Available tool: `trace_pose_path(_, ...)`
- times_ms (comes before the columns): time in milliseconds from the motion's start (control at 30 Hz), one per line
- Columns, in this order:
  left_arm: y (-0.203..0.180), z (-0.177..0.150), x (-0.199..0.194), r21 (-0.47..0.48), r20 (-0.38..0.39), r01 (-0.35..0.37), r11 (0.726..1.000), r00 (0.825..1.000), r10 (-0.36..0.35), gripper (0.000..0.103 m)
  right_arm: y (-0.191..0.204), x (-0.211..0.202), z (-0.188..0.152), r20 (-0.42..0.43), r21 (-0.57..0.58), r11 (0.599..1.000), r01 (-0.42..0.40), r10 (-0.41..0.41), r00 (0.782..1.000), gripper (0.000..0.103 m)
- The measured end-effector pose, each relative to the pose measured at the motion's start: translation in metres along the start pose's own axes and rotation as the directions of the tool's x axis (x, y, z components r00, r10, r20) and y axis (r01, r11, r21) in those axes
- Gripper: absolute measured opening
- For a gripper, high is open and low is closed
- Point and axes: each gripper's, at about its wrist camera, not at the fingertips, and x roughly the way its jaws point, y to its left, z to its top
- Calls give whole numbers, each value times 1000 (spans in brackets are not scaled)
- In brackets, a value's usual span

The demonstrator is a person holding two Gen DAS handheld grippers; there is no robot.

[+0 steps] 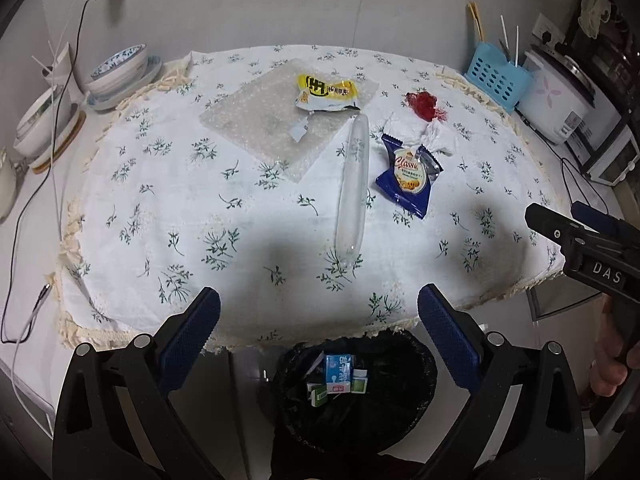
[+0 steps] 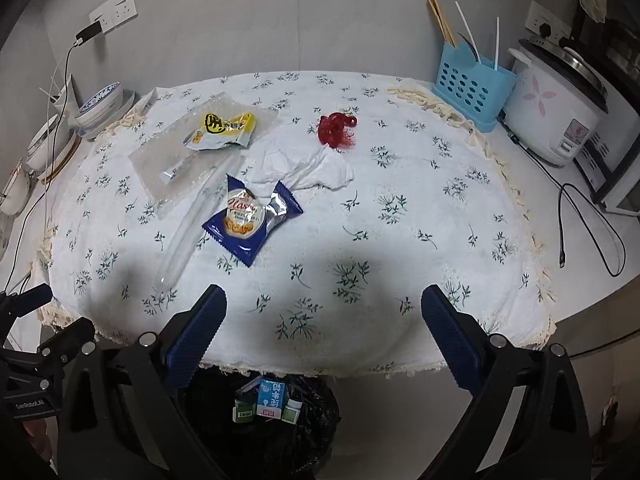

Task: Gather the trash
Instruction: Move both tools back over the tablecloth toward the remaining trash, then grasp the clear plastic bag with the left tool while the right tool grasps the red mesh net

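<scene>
Tablecloth (image 2: 400, 152) | blue wrapper (image 2: 252, 220) — ahead-left of right gripper (image 2: 322, 334), apart

Trash lies on a table w/ floral cloth. A yellow wrapper (image 1: 326, 93), torn open & crumpled, sits at the far side on a clear bubble sheet (image 1: 280, 120). A long clear plastic tube bag (image 1: 353, 184) lies flat, running from beside the sheet's right edge toward the near edge. Just right of it, a blue snack wrapper (image 1: 408, 176), opened, silver lining showing. Behind that, a crumpled white tissue (image 2: 304, 164), touching a red frilly scrap (image 2: 337, 129) at its far end. Below the near table edge, a black-lined bin (image 1: 416, 384) holds small cartons (image 1: 338, 376), incl. a blue & white one.
</scene>
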Motion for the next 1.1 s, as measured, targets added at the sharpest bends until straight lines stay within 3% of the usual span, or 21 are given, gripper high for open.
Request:
trace_pose_path(300,-1,39,12,19,1,-19,1000,1000,19,97,-6,17,39,10,2,1000,3,-3,1000,94)
trace_pose_path(633,-6,75,77,79,-116,7,997,993,2,90,-15,80,108,-53,1,1000,13,-13,999,87)
trace_pose_path(1100,-31,84,146,162,-255,41,986,967,1,76,-19,185,189,-200,22,1000,19,-14,980,68)
